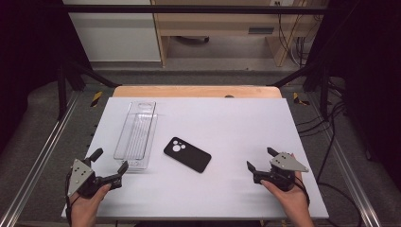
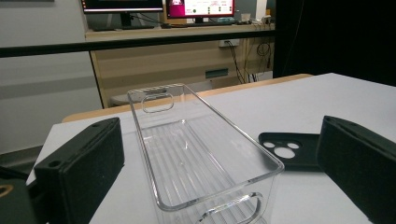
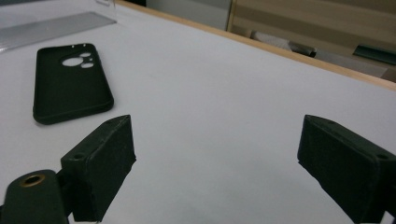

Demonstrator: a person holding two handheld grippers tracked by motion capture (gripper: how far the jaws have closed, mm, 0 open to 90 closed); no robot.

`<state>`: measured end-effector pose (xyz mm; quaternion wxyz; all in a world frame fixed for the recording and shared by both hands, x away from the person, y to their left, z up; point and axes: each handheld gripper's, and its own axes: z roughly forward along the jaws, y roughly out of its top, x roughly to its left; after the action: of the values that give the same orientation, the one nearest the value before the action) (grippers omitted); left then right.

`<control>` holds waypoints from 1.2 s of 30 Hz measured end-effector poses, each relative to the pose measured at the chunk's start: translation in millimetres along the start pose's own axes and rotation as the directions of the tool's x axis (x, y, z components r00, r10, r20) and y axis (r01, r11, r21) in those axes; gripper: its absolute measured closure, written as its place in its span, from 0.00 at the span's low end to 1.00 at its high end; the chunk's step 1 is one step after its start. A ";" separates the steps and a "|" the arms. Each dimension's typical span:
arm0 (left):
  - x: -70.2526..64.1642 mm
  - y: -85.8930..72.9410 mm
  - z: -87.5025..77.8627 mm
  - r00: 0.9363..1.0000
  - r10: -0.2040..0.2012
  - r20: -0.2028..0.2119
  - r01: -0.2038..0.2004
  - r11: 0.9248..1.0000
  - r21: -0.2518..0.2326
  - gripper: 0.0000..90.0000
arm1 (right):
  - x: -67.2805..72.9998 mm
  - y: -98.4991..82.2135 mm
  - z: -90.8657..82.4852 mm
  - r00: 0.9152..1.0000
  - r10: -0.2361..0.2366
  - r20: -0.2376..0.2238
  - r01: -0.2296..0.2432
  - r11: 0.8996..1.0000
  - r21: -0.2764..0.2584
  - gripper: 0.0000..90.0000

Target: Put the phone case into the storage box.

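Note:
A black phone case (image 1: pixel 187 154) with round camera holes lies flat near the middle of the white table (image 1: pixel 236 123). Left of it stands a long clear plastic tray (image 1: pixel 136 135), empty. My left gripper (image 1: pixel 109 163) rests at the front left, jaws wide apart, just short of the tray's near end (image 2: pixel 219 205); the case (image 2: pixel 285 150) lies off to its right. My right gripper (image 1: pixel 261 158) sits at the front right, open, pointing toward the case (image 3: pixel 70 84), with bare table between its jaws.
A wooden strip (image 1: pixel 196 91) edges the table's far side. Metal frame rails (image 1: pixel 42 156) run along both sides, with cables (image 1: pixel 331 123) at the right. A desk with monitors (image 2: pixel 159 5) stands beyond the table.

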<state>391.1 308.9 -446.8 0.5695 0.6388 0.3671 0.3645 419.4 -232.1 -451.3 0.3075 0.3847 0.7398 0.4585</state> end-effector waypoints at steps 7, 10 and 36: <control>-1.3 0.3 0.7 1.000 0.006 0.009 -0.006 1.000 0.000 0.01 | -1.0 35.0 14.4 0.998 0.001 -0.061 0.005 0.996 0.090 0.11; -0.7 0.2 0.4 1.000 0.004 0.004 -0.004 1.000 0.000 0.01 | 0.6 47.5 23.1 0.996 -0.024 -0.087 0.035 0.992 0.121 0.11; -3.0 0.8 1.4 1.000 0.021 0.020 -0.021 1.000 -0.004 0.01 | 24.5 86.0 72.4 0.970 -0.096 -0.221 0.146 0.964 0.221 0.12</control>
<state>391.0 305.6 -446.2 0.5705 0.6451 0.3539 0.3649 489.9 -154.9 -403.3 0.2080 0.3220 0.8393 0.3856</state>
